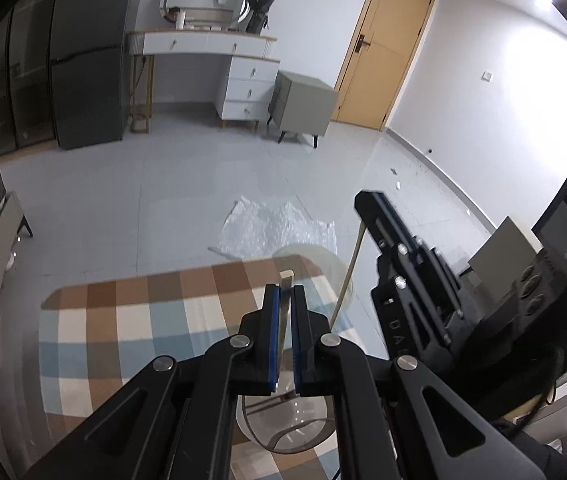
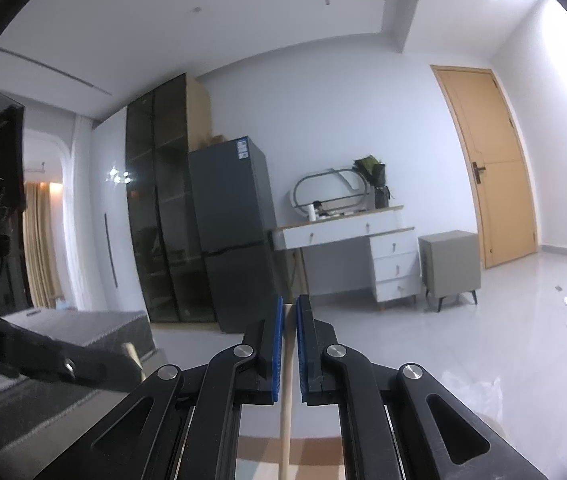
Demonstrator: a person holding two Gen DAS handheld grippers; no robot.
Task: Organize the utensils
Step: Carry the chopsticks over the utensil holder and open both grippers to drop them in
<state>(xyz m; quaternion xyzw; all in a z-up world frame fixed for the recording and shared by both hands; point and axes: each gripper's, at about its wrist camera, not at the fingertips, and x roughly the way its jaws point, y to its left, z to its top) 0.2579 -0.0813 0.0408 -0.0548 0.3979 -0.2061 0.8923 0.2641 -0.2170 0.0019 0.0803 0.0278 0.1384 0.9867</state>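
The left gripper (image 1: 285, 292) points down over a table covered with a checked cloth (image 1: 131, 320) in brown, cream and pale blue squares. Its blue-padded jaws are clamped on a thin, flat metal utensil (image 1: 284, 308) that stands upright between them, its pale upper end showing just above the pads. Directly below the jaws sits a clear glass jar (image 1: 283, 424), seen from above on the near part of the cloth. At the far right edge of the table stands a second clear container (image 1: 323, 268).

The right gripper (image 2: 290, 312) points level across the room, its jaws closed on a light wooden stick (image 2: 286, 412) that runs down between the pads toward the table. In the left wrist view that stick (image 1: 347, 276) hangs beside the far container.

Beyond the table lies a pale tiled floor (image 1: 163, 184) with a crumpled sheet of bubble wrap (image 1: 275, 228). Against the far wall stand a grey fridge (image 2: 235, 232), dark glass cabinets (image 2: 163, 208), a white dressing table (image 2: 347, 236) with an oval mirror, a grey bedside cabinet (image 2: 449, 266) and a wooden door (image 2: 491, 168).
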